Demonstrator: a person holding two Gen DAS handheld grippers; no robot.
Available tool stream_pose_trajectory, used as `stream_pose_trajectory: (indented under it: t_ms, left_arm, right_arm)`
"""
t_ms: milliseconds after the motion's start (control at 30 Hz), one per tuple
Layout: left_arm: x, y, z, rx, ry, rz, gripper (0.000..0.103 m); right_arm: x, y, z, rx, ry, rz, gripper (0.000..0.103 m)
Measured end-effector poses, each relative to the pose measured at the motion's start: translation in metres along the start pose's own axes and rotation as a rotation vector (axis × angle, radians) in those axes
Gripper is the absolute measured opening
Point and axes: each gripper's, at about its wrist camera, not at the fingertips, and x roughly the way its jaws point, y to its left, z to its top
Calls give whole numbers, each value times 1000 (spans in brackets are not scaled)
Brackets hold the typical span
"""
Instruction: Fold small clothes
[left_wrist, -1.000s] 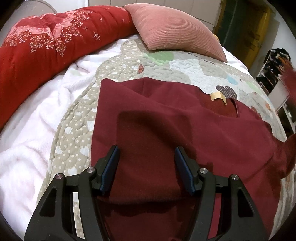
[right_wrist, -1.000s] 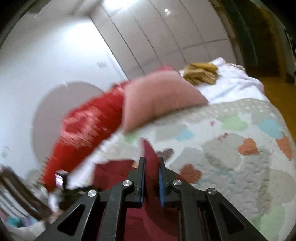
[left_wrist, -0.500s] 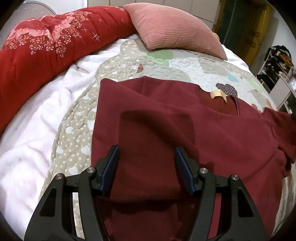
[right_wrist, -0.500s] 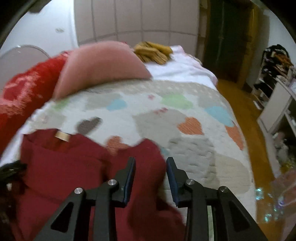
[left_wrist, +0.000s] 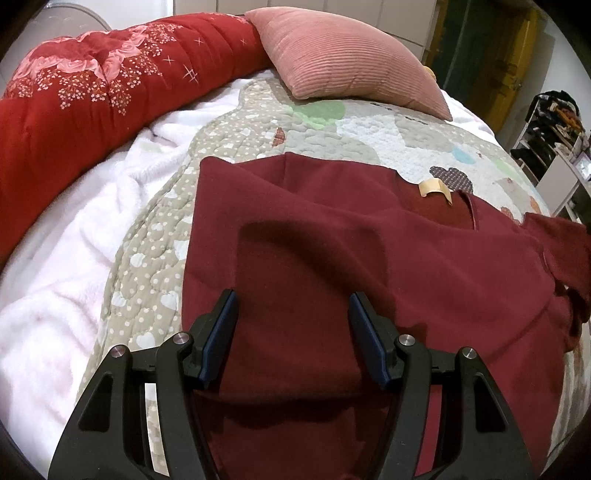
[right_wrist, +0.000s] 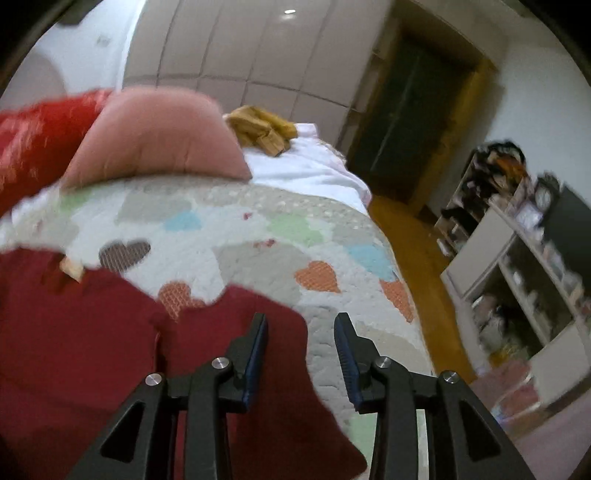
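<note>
A dark red shirt (left_wrist: 332, 240) lies flat on the heart-patterned quilt (left_wrist: 369, 122), its left side folded over and a tan neck label (left_wrist: 434, 186) at the collar. My left gripper (left_wrist: 293, 306) is open just above the folded part, holding nothing. In the right wrist view the same shirt (right_wrist: 92, 332) lies at the lower left with its sleeve (right_wrist: 258, 306) spread out. My right gripper (right_wrist: 300, 328) is open over the sleeve's right edge and the quilt (right_wrist: 258, 229), holding nothing.
A pink ribbed pillow (left_wrist: 343, 55) and a red floral comforter (left_wrist: 92, 92) lie at the head of the bed, with a white fleece blanket (left_wrist: 66, 277) on the left. A yellow garment (right_wrist: 262, 129) lies behind the pillow. Shelves (right_wrist: 517, 258) stand right of the bed.
My right gripper was shut on the red sleeve and lifted it; it has carried it right, opened and let go. The sleeve now lies on the quilt. The left gripper has not moved.
</note>
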Motion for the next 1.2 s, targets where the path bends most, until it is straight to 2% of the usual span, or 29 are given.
stream_pose_trajectory:
  t_ms: [67,233,400,467,667,800,833,867,900,933,967,1067,1133,1200]
  left_arm:
    - [0,0,0,1,-2,7,62]
    - [0,-1,0,3,-2,9,62]
    - [1,-1,0,6,-1,5,63]
    - [1,-2,0,7,-3,10,63]
    - [2,-3,0,14,-4,17,63]
    - [2,-2,-1,14,-4,15,63]
    - [2,-3,0,17,-3,17,63]
    - [1,-2,-1,18,-4,18,63]
    - [1,-2,-1,19,-4,18,62]
    - [0,-1,-1,23,-3,20,62]
    - [-1,0,-1,25,-3,22,62]
    - [-12,4,1,22,-24,23,62]
    - [-20,7,2,17,-38,23,62]
    - [-26,10,4,9,-47,20,62]
  right_arm:
    - [-10,3,1,-13,-5,144,35]
    - [-3,39,-7,-155,38,247,35]
    - [40,50,-20,-175,161,255,35]
    - [50,46,-23,-173,172,238,35]
    - [82,55,-29,-195,239,293,36]
    - [84,53,-26,-154,220,308,36]
    - [87,51,-27,-137,223,304,33]
    - [89,50,-27,-129,222,303,27]
    - [88,49,-26,-123,216,304,13]
    - [86,44,-25,-103,209,306,7]
    - [82,37,-22,-67,202,321,7]
    - [48,-7,-7,128,105,462,6]
    - [13,-38,4,207,6,575,6]
    - [-21,-59,16,225,-86,682,6]
